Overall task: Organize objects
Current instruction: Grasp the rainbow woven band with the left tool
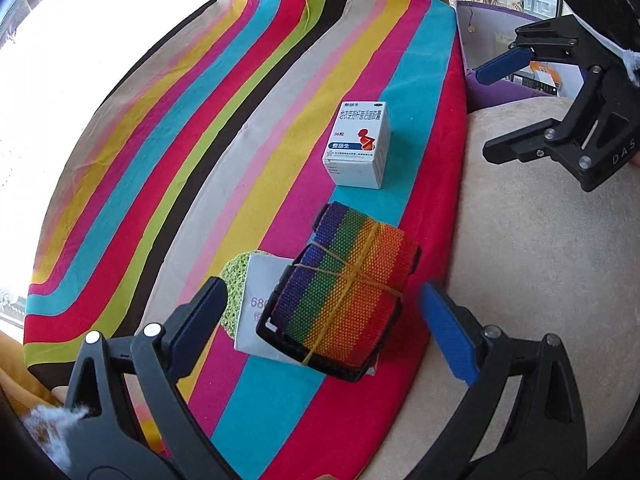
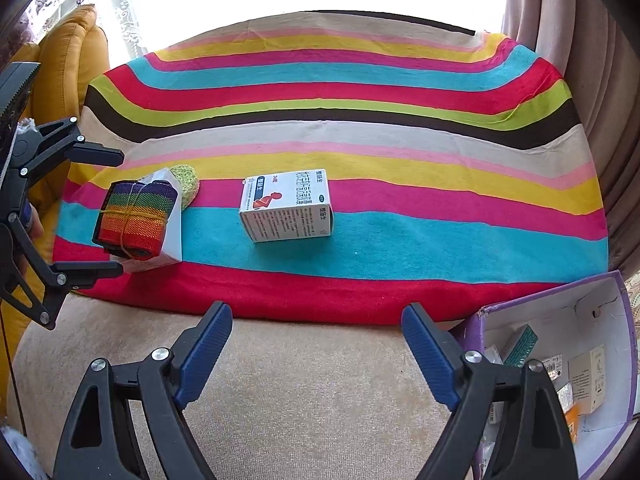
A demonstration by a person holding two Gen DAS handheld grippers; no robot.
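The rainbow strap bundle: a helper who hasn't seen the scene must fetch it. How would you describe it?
Find the striped cloth. Near its left end a white box lies beside a green mesh pad. The rainbow strap bundle sits on that box, the only item tied with crossed yellow rubber bands.

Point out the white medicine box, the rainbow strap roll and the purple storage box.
white medicine box [image 2: 286, 208]: right wrist view, on its printed side face.
rainbow strap roll [image 1: 348, 284]: left wrist view, on its green band.
purple storage box [image 2: 552, 308]: right wrist view, on its white inner wall.
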